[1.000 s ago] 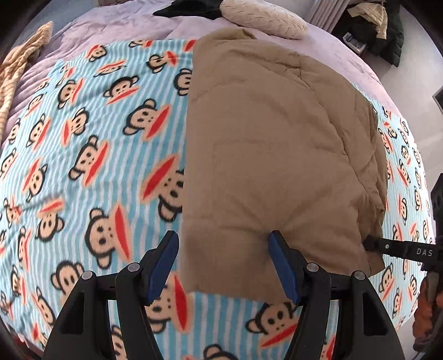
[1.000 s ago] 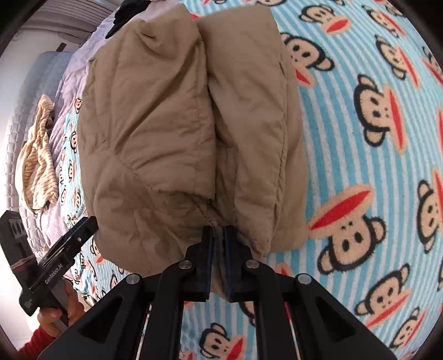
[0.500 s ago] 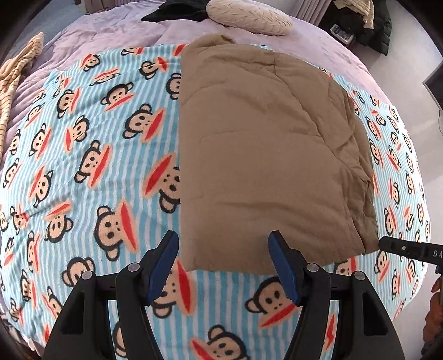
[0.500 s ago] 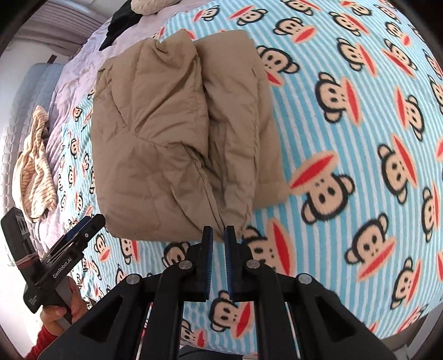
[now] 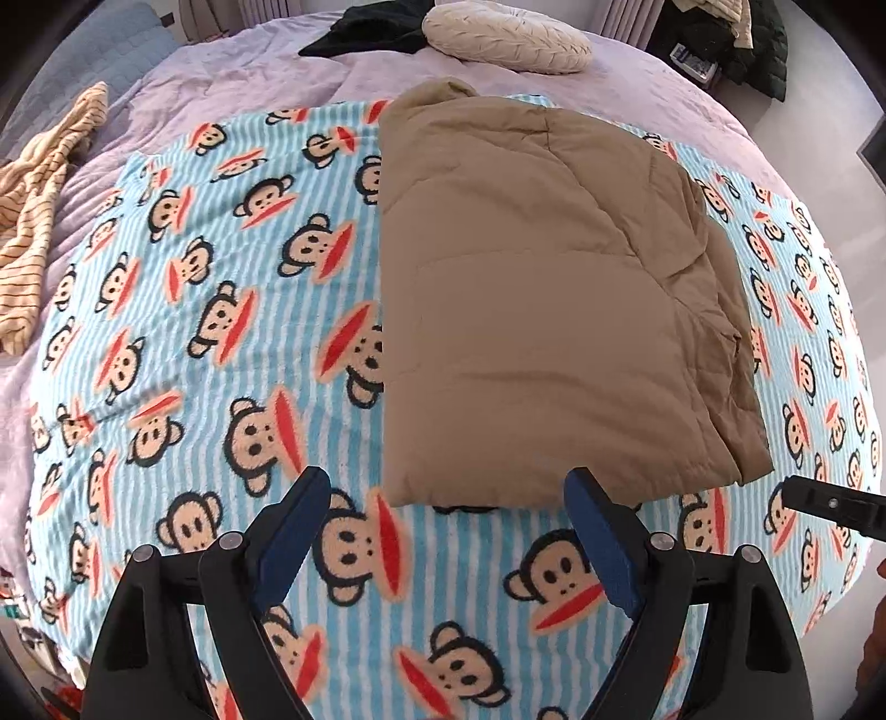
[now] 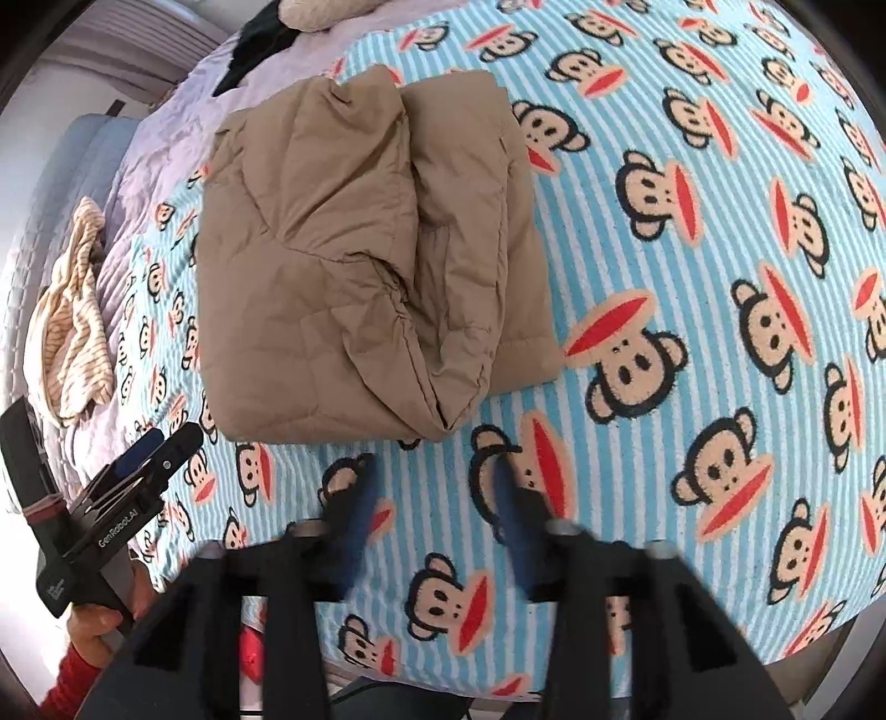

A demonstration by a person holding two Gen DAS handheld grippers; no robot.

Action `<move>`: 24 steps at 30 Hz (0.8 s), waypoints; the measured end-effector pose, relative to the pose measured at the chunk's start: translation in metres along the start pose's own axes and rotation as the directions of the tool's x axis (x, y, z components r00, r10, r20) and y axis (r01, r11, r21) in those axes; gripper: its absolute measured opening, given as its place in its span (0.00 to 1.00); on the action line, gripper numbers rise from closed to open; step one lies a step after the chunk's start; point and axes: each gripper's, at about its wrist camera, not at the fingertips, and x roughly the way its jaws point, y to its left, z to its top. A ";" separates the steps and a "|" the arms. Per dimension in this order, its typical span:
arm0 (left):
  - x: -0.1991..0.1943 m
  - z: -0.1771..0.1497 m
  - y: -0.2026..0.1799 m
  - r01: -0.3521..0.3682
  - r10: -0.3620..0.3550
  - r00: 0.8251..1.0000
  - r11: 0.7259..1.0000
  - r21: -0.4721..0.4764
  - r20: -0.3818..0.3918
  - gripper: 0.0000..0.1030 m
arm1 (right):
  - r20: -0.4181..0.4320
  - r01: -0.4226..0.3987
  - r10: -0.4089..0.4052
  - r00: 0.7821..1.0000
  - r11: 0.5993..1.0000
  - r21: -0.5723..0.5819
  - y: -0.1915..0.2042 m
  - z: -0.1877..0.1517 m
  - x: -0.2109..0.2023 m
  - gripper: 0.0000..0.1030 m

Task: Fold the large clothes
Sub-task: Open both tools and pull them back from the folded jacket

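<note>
Two grippers are held above the near edge of a bed, both with nothing between their fingers. The left gripper (image 5: 446, 520) is spread wide, its blue pads just short of the near hem of the jacket (image 5: 542, 310). The right gripper (image 6: 429, 498) is seen blurred, so its spread is hard to judge exactly, but its jaws appear parted and clear of the cloth. The tan jacket (image 6: 354, 255) is laid folded into a thick rectangle on the monkey blanket (image 5: 221, 332), its layered open edges turned toward the right gripper. A striped garment (image 5: 39, 221) is left on the lilac sheet (image 5: 232, 83) well apart, and a cream pillow (image 5: 506, 36) and dark clothes (image 5: 371, 30) are seen at the far side
</note>
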 end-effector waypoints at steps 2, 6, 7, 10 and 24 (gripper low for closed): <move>-0.010 -0.004 -0.005 -0.003 0.003 1.000 1.000 -0.008 0.018 0.85 | 0.002 0.005 -0.005 1.000 1.000 -0.020 0.001 -0.004 -0.003 0.48; -0.031 -0.013 -0.015 -0.021 0.023 0.998 0.999 -0.025 0.060 1.00 | 0.009 -0.006 0.007 1.000 0.999 -0.049 0.003 -0.007 -0.016 0.51; -0.035 -0.015 -0.017 -0.029 0.030 0.998 0.999 -0.031 0.060 1.00 | 0.014 -0.004 0.005 1.000 0.998 -0.057 0.004 -0.008 -0.019 0.56; -0.051 -0.022 -0.024 -0.040 0.044 0.997 0.997 -0.059 0.069 1.00 | 0.044 -0.003 0.007 0.999 0.996 -0.086 0.008 -0.009 -0.034 0.74; -0.136 -0.019 -0.035 -0.088 0.105 0.976 0.992 -0.096 0.192 1.00 | 0.357 0.119 -0.057 0.932 0.981 -0.152 0.049 -0.013 -0.125 1.00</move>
